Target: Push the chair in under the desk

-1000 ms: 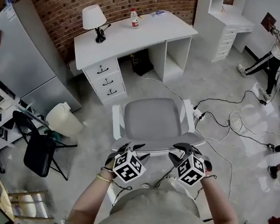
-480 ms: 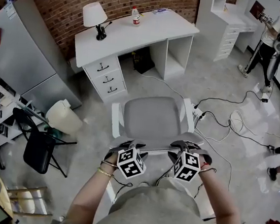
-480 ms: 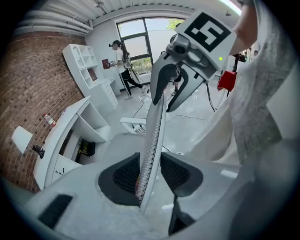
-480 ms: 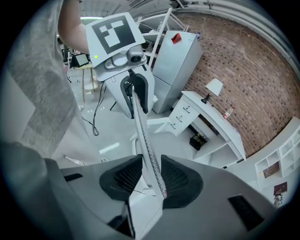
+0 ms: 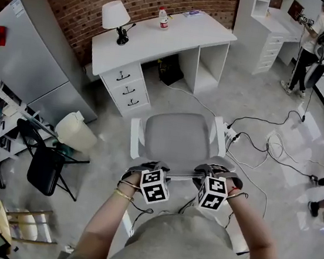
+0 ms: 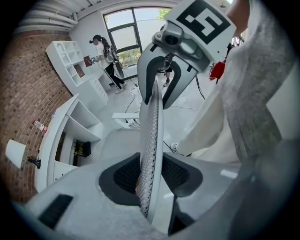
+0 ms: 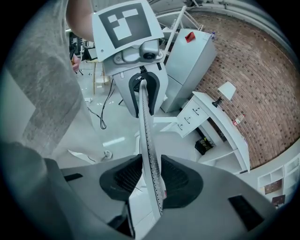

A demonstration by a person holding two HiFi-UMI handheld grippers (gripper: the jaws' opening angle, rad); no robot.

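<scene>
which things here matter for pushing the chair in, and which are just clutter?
In play:
chair
desk
left tool, jaws just closed further onto the chair's top edge
right tool, clamped on the same edge

Clutter:
lamp and bottle on the desk
black folding chair
floor cables
fridge

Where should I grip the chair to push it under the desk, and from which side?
Take the top edge of the backrest from behind, one gripper near each end. It is a thin upright panel that fits between the fingers, and the seat faces the desk opening. The right gripper clamps it; the fingers of the left gripper have just been closing on it.
</scene>
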